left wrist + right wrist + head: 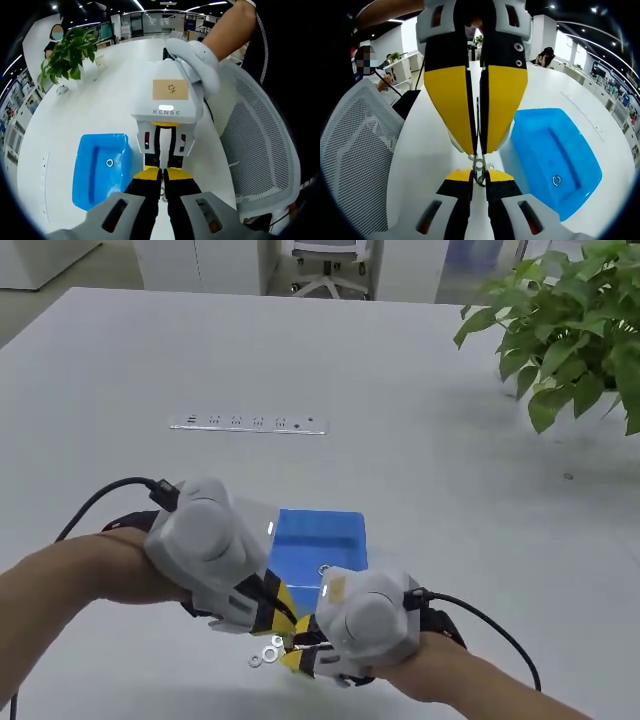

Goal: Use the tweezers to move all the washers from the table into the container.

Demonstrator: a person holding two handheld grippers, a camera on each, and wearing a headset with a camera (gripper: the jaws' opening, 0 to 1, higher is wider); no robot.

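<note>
The left gripper has its yellow-tipped jaws pressed together on thin metal tweezers. Small silver metal washers lie on the white table just beneath. Facing it tip to tip, the right gripper pinches the same tweezers. Beyond, a blue rectangular plastic container holds a single washer.

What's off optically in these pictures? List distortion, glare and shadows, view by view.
Head view: even, soft light, faint shadows on the table, barely any distortion. Left gripper view: strong fisheye bend, ceiling lights as glare spots, container sharp. Right gripper view: same bend; the left hand-held gripper looms oversized near the lens.
</note>
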